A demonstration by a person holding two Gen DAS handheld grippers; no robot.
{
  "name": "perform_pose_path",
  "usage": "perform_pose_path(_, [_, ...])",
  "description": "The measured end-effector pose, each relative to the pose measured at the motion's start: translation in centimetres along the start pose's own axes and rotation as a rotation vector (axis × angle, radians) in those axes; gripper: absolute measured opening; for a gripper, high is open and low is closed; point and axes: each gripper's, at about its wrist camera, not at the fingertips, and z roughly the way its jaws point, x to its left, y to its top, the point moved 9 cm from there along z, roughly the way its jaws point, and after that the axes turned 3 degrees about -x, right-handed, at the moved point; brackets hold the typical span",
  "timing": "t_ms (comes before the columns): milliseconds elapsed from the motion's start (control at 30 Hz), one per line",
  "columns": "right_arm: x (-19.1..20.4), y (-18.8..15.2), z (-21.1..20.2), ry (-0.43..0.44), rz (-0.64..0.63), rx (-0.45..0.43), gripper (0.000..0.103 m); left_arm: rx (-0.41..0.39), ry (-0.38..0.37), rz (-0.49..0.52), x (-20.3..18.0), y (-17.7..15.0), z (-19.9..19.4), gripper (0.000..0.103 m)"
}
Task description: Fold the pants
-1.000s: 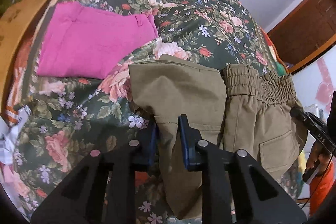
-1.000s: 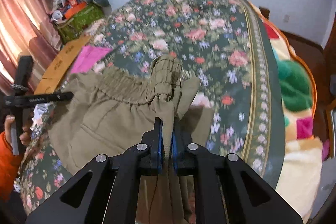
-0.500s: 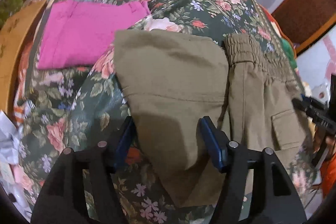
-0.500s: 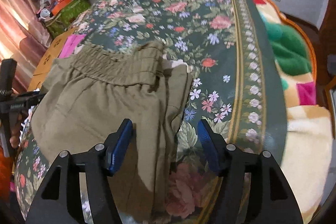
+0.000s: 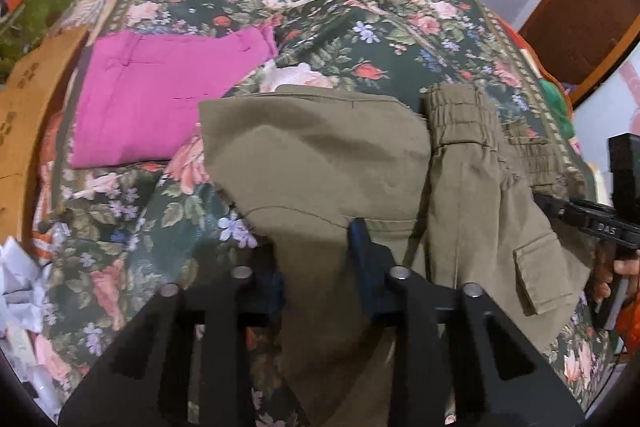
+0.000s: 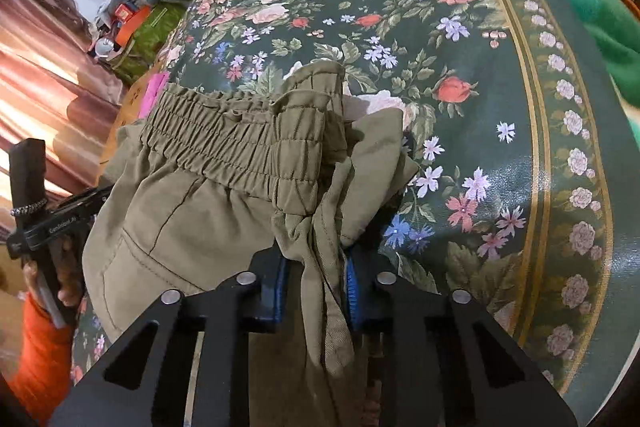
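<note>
Olive pants (image 5: 320, 163) lie half-folded at frame centre on the floral bed (image 5: 360, 7); I opened both claws, and now left claw (image 5: 316, 267) and right claw (image 6: 314, 283) close on cloth again, regripping for the next fold.

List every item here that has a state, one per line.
Olive pants: partly folded, waistband bunched, lying on the floral bedspread.
Pink garment: folded flat beside them.
Left tongs: closing, pant fabric between them.
Right tongs: closing, gathered fabric between them.
</note>
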Motion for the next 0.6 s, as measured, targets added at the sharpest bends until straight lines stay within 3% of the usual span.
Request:
perform_pose_path(67, [0.9,0.2,-0.6,-0.039,-0.053,-0.031,0.015,-0.017,0.035,0.032,-0.5,0.3,-0.6,0.010])
perform_pose_path(233, [2.8,1.7,-2.5,-0.078,-0.143,-0.099,0.014,-0.105,0.093,0.099,-1.8,1.9,-3.5,0.006])
perform_pose_path(600, [11.0,8.7,-7.0,-0.082,-0.325,-0.274,0.014,-0.215,0.129,0.058,1.3,6.0,-9.7,0.005])
